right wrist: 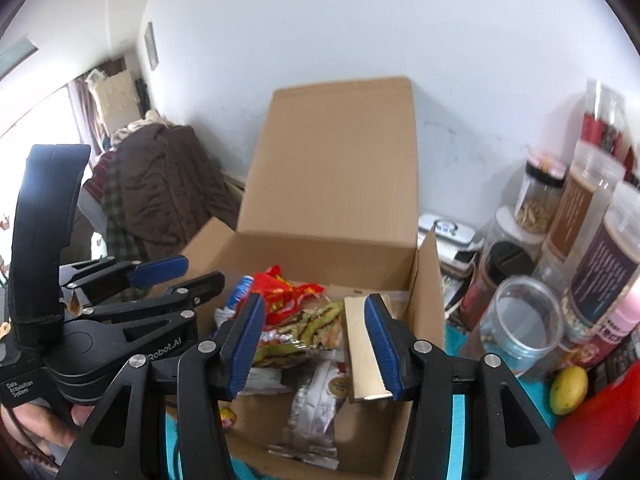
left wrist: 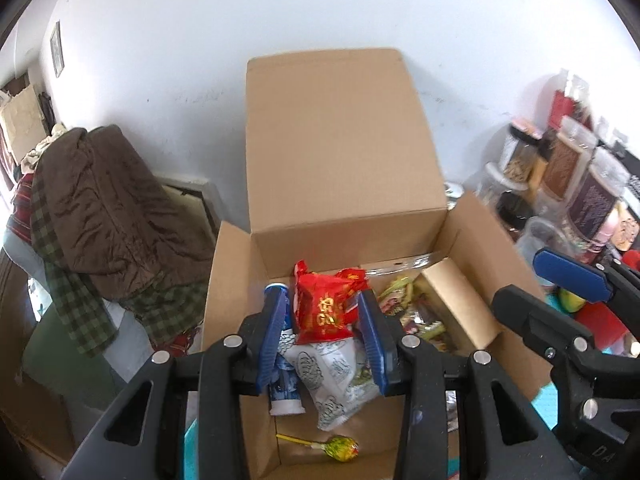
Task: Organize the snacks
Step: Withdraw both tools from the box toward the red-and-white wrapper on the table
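From the left wrist, the left gripper (left wrist: 322, 336) hangs above an open cardboard box (left wrist: 240, 280). Its blue pads stand apart with nothing pinched between them; the snacks seen through the gap lie lower, inside the box. There a red packet (left wrist: 326, 304) rests on a white printed bag (left wrist: 340, 380), a blue-and-white tube (left wrist: 282, 388) lies along the left wall, and a lollipop (left wrist: 340, 446) sits alone on the bare floor near the front. More wrappers (left wrist: 404, 300) are heaped toward the right, beside a small tan carton (left wrist: 460, 304). The tall rear flap stands upright against the wall, probably so the mouth stays clear for dropping things in. The right gripper (left wrist: 560, 280) shows at the right edge over the box's side.

From the right wrist, the right gripper (right wrist: 316, 344) also hovers over the box (right wrist: 428, 280), pads released and holding nothing; the tan carton (right wrist: 366, 344) and a silver packet (right wrist: 316, 408) lie below it in the box. The left gripper (right wrist: 176, 276) reaches in from the left, a hand (right wrist: 44, 428) on its handle. Jars and tubs (right wrist: 576, 216) crowd the counter to the right, with a clear empty tub (right wrist: 516, 320) and a yellow fruit (right wrist: 568, 390) just outside the box. Judging by this, most snacks are already gathered in the box.
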The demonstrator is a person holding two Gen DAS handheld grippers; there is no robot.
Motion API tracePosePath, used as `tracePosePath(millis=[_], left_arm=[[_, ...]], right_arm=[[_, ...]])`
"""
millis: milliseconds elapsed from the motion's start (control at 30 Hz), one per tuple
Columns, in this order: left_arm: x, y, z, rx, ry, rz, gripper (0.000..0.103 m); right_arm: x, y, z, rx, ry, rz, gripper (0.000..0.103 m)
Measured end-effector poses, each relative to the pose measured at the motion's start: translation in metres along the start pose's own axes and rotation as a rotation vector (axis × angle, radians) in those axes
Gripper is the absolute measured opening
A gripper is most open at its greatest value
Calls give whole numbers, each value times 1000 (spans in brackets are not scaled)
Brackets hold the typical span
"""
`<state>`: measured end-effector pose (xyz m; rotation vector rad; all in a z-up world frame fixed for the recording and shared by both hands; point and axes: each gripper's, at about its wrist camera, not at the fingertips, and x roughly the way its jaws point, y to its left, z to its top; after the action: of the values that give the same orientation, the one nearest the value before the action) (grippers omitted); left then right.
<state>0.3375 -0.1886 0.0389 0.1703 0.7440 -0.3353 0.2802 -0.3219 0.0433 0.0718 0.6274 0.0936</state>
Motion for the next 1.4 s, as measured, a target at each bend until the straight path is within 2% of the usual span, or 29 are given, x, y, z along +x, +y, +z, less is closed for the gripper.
tracePosePath(millis=[433,767,867,1133,1400], left_arm=[[-82,-2,-20,4,-92,-15,38],[-155,-9,-57,11,-151,-30,38],[-172,-11,-69,19,-166,-34,38],[-192,-17,-104,37,-150,-45,38],[-184,-20,-138,29,-94,-95,38]], right_arm=[[-76,31,-10,-65,-86,-25,52],[-141,51,-32,-75,-128,-13,52],[-155,55,-41,-74,-137,-11,56],[-182,60,-73,-85,-124,-14,56],[-175,63,-107,-75,-72,8,59]])
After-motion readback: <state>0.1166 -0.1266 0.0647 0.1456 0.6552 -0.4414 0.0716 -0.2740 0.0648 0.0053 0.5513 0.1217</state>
